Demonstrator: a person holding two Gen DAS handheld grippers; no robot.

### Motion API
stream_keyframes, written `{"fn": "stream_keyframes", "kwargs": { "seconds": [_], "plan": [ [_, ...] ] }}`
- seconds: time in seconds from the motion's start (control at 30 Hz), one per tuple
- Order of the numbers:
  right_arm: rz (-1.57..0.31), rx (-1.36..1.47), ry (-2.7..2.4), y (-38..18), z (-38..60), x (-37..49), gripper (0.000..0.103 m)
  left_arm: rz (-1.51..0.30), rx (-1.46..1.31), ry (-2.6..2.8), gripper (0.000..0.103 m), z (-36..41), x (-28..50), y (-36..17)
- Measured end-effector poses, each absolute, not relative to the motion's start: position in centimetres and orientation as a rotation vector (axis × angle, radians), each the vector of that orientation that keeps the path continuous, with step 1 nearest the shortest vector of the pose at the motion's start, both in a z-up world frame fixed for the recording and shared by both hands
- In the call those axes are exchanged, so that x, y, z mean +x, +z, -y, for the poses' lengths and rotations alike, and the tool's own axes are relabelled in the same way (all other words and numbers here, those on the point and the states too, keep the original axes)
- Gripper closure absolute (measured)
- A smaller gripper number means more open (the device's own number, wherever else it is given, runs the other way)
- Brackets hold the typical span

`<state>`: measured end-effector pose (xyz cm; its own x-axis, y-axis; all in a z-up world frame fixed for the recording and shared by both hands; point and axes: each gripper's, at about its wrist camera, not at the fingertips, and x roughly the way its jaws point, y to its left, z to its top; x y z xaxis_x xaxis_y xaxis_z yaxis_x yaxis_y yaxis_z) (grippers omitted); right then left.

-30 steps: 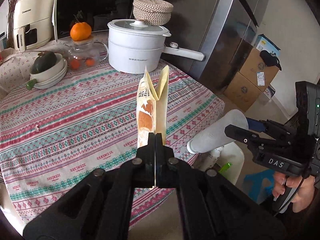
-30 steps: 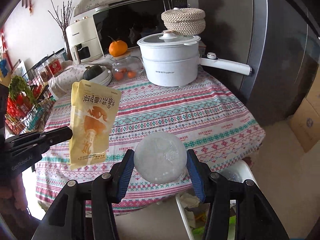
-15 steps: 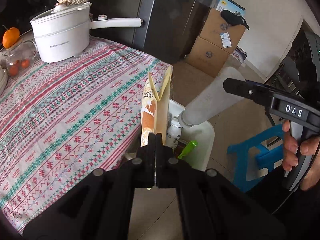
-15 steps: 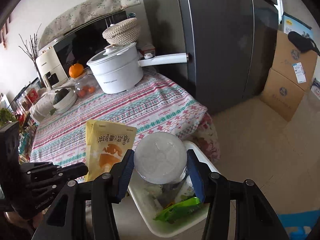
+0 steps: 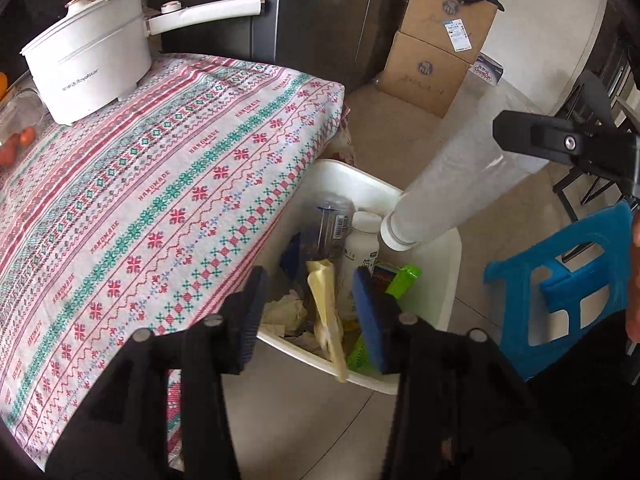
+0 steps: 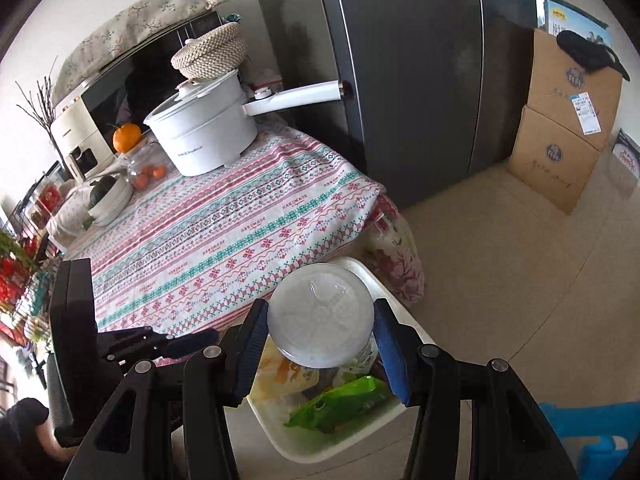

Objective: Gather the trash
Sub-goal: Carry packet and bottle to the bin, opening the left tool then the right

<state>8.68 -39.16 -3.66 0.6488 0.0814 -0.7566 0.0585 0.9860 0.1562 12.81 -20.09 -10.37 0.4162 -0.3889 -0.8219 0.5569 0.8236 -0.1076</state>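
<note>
- Landmark: the white rectangular plastic trash bin (image 5: 440,280) sits on the floor, tucked against the corner of the desk (image 5: 160,200) with its red-and-green patterned cloth.
- Left of the bin, on the desk, stands the white lidded electric pot (image 5: 88,72), its long handle pointing toward the dark fridge.
- Over the bin's near edge hangs the left gripper (image 5: 308,312), jaws opening, pads clear of anything.
- Between those jaws, dropping into the bin, is the yellow flat snack wrapper (image 5: 326,312); neither pad is touching it.
- Inside the bin: a white milk bottle (image 5: 362,248), a clear plastic bottle (image 5: 326,220), crumpled paper and a bright green wrapper (image 6: 336,404).
- Above the bin's far side, the frosted translucent plastic bottle (image 6: 322,316) tilts cap-down toward the opening.
- The right gripper (image 6: 320,344) has that bottle; jaws about half spread, blue pads pressed on both sides of it.
- Right of the bin, a blue plastic stool (image 5: 560,288) stands on the floor.
- Beyond the bin, stacked cardboard boxes (image 5: 436,52) rest by the wall.
</note>
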Motion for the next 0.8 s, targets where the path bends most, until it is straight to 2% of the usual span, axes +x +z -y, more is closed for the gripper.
{"fn": "stream_keyframes", "kwargs": {
  "seconds": [0.07,0.23,0.4,0.67,0.8],
  "plan": [
    [-0.868,0.176,0.014,-3.7,39.1,8.8,0.050,-0.967,0.194,-0.591,0.050,19.4,12.7,-9.8],
    [-0.890,0.184,0.035,-4.3,38.3,9.2,0.050,-0.944,0.190,-0.549,0.030,17.3,12.4,-9.0],
    [-0.928,0.214,0.055,-5.5,37.4,10.1,0.049,-0.940,0.208,-0.498,0.022,15.6,11.9,-8.9],
    [-0.957,0.208,0.077,-6.6,35.0,11.5,0.049,-0.948,0.216,-0.450,0.015,13.5,11.1,-9.2],
    [-0.958,0.212,0.079,-7.2,34.0,12.2,0.049,-0.930,0.231,-0.431,0.005,12.9,10.4,-9.0]
  ]
}}
